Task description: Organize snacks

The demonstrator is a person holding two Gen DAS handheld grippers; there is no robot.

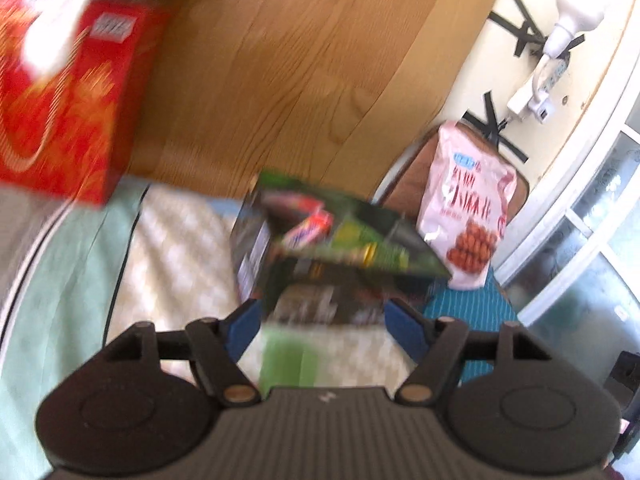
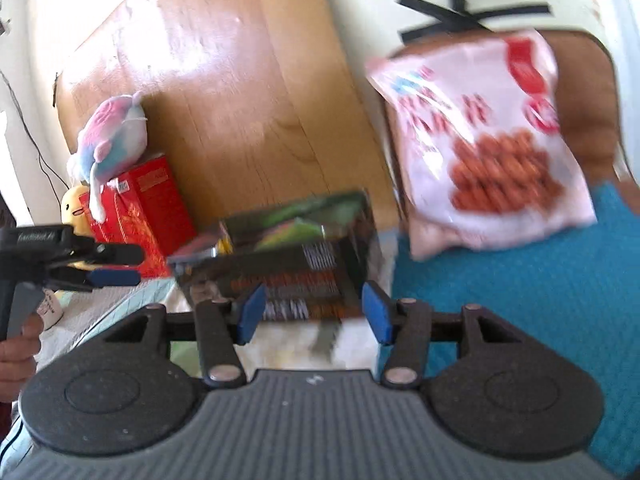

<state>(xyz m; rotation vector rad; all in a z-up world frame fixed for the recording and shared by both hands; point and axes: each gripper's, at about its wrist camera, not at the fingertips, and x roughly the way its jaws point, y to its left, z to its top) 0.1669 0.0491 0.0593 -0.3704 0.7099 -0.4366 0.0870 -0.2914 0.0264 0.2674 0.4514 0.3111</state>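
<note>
One dark green snack box (image 1: pixel 332 236) seen open-topped on bedding, wrapped snacks (image 1: pixel 308 232) lying inside; count blurred. One pink snack bag (image 1: pixel 464 208) propped behind. One red box (image 1: pixel 60 112) under plush toy (image 2: pixel 110 140). Left gripper (image 1: pixel 320 320), right gripper (image 2: pixel 312 312): jaws parted, nothing grasped.

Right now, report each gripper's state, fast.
Left gripper: open, pads clear of the dark green snack box ahead; holding nothing.
Right gripper: open, blue pads either side of the same box's end, not pressing.
</note>
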